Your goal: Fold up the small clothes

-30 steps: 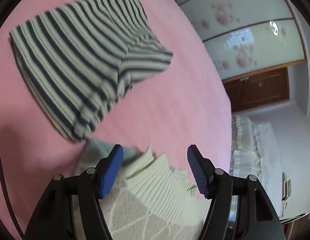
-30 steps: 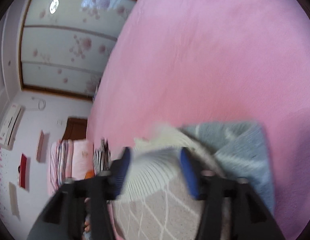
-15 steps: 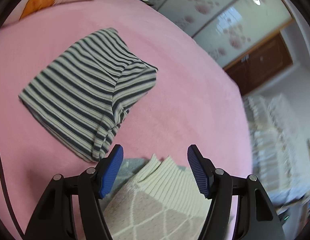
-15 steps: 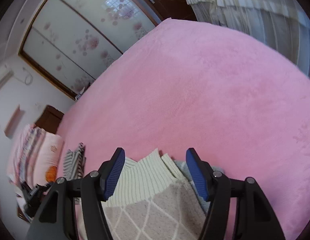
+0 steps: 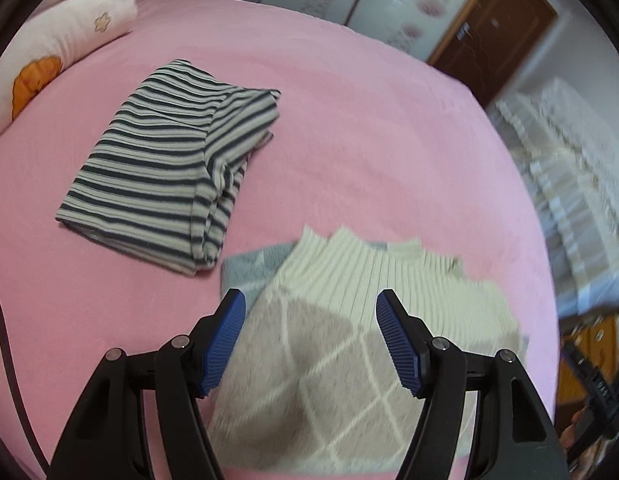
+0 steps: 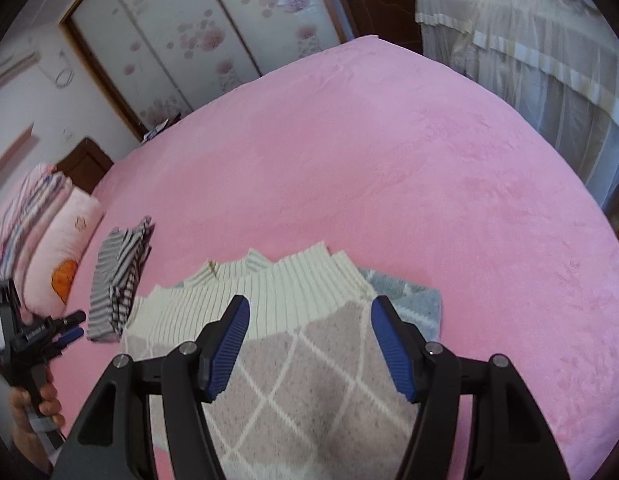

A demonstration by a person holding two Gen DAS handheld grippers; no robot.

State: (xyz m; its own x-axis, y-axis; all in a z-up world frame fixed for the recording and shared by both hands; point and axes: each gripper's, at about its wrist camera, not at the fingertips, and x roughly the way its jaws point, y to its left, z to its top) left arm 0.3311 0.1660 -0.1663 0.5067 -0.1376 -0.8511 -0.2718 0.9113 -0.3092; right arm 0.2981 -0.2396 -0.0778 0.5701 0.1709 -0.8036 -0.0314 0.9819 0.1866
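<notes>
A folded knit sweater [image 5: 321, 344] lies on the pink bed: beige with white diamond lines, cream ribbed edge, grey-blue part beneath. My left gripper [image 5: 311, 308] hovers above it; its jaws are opening and nothing sits between the blue pads. My right gripper [image 6: 309, 312] hangs open over the same sweater [image 6: 301, 364], also holding nothing. A folded dark-and-cream striped garment [image 5: 169, 168] rests to the sweater's upper left. In the right wrist view this striped garment [image 6: 117, 280] lies left of the sweater, near the left gripper in a person's hand [image 6: 37, 400].
The pink blanket [image 5: 369, 140] covers the whole bed. Pillows and folded bedding [image 5: 49, 60] are stacked at the left edge. Floral sliding doors [image 6: 197, 40] and a brown door stand behind. A pale curtained frame [image 6: 549, 80] stands to the right of the bed.
Both grippers have risen and rolled away from the sweater, so the views level out and more of it shows. The sweater stays flat on the bed; the striped garment has not moved.
</notes>
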